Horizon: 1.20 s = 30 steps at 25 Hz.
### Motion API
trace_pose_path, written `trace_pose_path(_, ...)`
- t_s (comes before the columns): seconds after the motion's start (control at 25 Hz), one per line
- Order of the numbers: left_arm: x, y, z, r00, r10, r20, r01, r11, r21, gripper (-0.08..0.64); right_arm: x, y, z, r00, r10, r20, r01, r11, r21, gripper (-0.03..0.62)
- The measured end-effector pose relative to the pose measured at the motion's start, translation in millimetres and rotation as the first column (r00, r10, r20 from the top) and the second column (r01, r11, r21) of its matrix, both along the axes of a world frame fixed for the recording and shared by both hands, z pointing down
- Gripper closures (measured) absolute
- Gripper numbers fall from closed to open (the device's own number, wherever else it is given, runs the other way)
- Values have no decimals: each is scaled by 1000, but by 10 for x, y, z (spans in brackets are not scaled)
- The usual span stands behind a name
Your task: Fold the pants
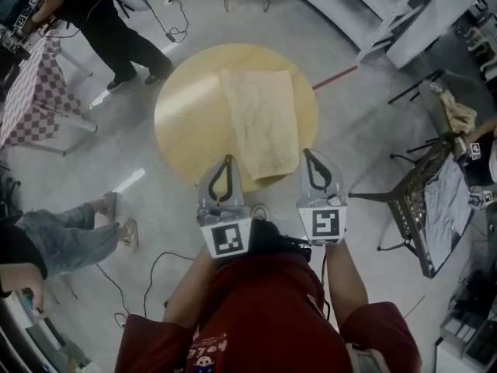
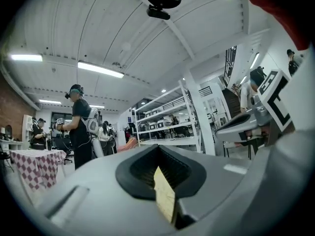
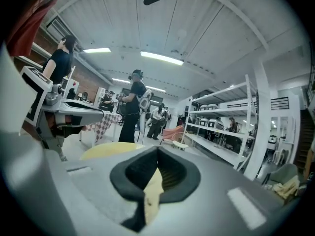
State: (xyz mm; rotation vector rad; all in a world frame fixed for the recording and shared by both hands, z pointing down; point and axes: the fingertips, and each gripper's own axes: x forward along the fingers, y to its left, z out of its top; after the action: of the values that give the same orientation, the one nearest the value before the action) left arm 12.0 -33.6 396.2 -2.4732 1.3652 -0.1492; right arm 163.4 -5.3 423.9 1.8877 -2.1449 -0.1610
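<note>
Left gripper [image 1: 226, 160] with jaws pressed together, clamped on nothing; same for right gripper [image 1: 308, 154]. Hover side by side, apart, over the near rim of the table, tips pointing away from the body. Only a pale yellow sliver at the seam of each pair of jaws in the gripper views, too thin to tell what it is. Between the 2 tips, and just beyond, the near end of the pants [image 1: 260, 119]: cream, folded into 1 long rectangle, lying flat from the far side of the round yellow table [image 1: 182, 111] almost to its near rim. Further out, grey floor [image 1: 349, 115] with black cables [image 1: 159, 264]. At left, a checkered tablecloth [image 1: 27, 92], a standing person in black [image 1: 109, 22], a seated person's jeans [image 1: 66, 239]. At right, a black metal frame [image 1: 404, 196] draped with grey cloth. White shelving [image 2: 165, 124] in the left gripper view.
</note>
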Motion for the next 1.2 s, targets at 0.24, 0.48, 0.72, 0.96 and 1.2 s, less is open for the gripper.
trace_pose_path(0.24, -165, 334, 178, 1000, -3, -15, 2, 999, -45, 554, -277, 262, 61, 997, -47, -53, 45, 998, -39, 591)
trace_pose_path(0.48, 9, 581, 469, 998, 52, 46, -47, 994, -101, 554, -338, 463, 392, 980, -122, -156, 102, 986, -130, 591)
trace_pose_path(0.72, 361, 558, 1269, 940, 190, 284, -113, 957, -266, 525, -162, 405, 1071, 923, -266, -279, 172, 931, -321, 591)
trace_pose_path(0.96, 538, 507, 1951, 796, 373, 478, -152, 886, -438, 352, -99, 376, 1748, 807, -495, -322, 278, 799, -532, 467)
trace_pose_path(1.2, 675, 469, 2424, 608, 509, 609, -155, 829, -537, 278, 81, 410, 2246, 626, -680, -381, 299, 660, -689, 363)
